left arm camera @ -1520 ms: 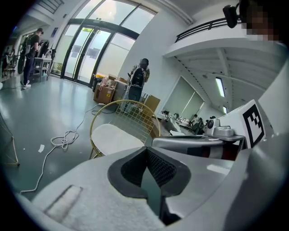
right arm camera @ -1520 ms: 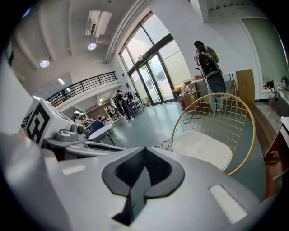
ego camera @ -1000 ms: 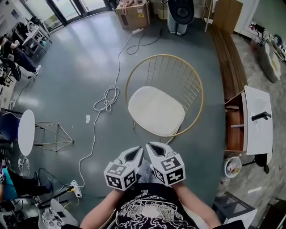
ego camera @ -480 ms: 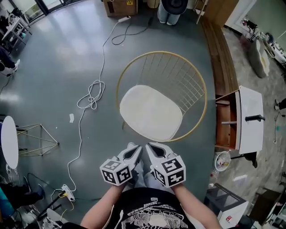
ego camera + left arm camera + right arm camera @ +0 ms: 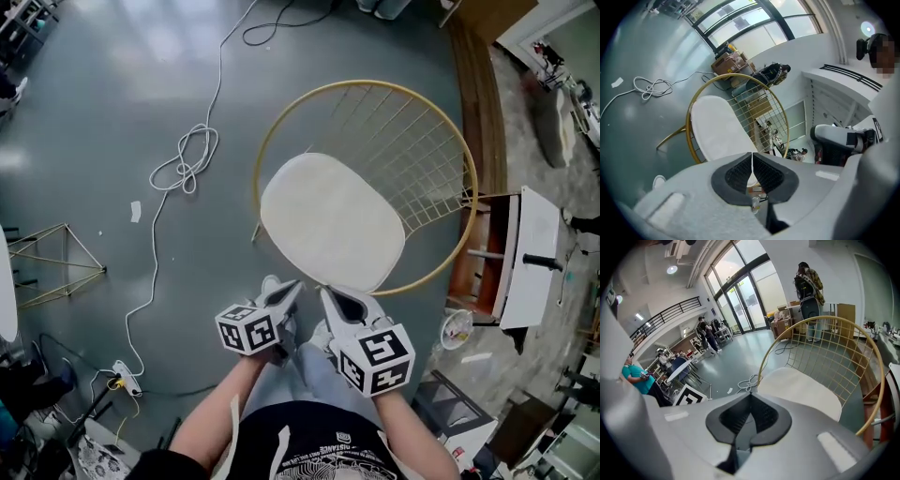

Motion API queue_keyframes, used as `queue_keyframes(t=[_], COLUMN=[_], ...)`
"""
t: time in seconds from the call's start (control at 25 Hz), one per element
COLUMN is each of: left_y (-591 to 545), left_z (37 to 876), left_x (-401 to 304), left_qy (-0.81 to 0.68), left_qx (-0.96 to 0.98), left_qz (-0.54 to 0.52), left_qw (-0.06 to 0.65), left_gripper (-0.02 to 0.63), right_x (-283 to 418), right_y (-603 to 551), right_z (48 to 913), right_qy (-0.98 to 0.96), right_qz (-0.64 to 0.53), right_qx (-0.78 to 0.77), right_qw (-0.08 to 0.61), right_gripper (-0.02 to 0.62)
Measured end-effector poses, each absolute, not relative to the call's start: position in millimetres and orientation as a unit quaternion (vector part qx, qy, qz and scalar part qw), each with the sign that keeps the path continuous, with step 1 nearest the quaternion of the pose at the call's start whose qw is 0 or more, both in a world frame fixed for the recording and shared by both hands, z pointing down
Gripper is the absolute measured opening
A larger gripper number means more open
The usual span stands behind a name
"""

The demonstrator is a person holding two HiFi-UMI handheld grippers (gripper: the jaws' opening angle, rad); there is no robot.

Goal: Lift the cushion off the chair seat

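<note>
A cream cushion (image 5: 333,220) lies on the seat of a round gold wire chair (image 5: 441,141). Both grippers hover just short of the cushion's near edge, side by side, touching nothing. My left gripper (image 5: 291,287) is shut with nothing between its pads; in the left gripper view its jaws (image 5: 752,158) point at the cushion (image 5: 717,129). My right gripper (image 5: 330,296) is shut and empty too; in the right gripper view it (image 5: 750,401) faces the cushion (image 5: 801,387) and the wire back (image 5: 829,352).
A white cable (image 5: 183,155) coils on the grey floor left of the chair, running to a power strip (image 5: 125,378). A gold wire-frame stand (image 5: 47,262) is at far left. A white cabinet (image 5: 530,258) stands close to the chair's right. A person (image 5: 808,287) stands behind the chair.
Both grippers have come down and forward toward the cushion's near edge, the left one rolling as it sank. The head view has closed in on the chair.
</note>
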State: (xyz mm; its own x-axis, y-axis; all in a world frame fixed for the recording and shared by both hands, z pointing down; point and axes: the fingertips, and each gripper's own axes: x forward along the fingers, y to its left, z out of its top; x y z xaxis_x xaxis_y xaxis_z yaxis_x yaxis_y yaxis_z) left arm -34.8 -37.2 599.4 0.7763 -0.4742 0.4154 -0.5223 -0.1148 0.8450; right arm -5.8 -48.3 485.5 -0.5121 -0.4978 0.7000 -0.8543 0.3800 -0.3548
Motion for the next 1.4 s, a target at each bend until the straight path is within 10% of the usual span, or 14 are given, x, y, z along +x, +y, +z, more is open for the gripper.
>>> queue_keyframes(t=[0.72,1.24,1.4], left_y=[-43.5,-49.8,-54.4], left_z=[713.1,724.3,726.4], left_x=[-36.5,-14.5,-10.6], left_qy=[-0.269,-0.241,-0.246], left_qx=[0.686,0.647,0.650], left_qz=[0.005,-0.050,-0.041], left_qw=[0.676,0.721,0.718], left_gripper=[0.233,0.230,0.114], right_x=[-2.8,27.5,29.3], right_y=[-47.1,-16.2,-9.2], right_z=[518.4,532.8,538.3], right_qy=[-0.766,-0.736,-0.730], right_qz=[0.389,0.412,0.419], right_qx=[0.439,0.462,0.462], right_qw=[0.263,0.275,0.278], right_gripper=[-0.002,-0.002,-0.002])
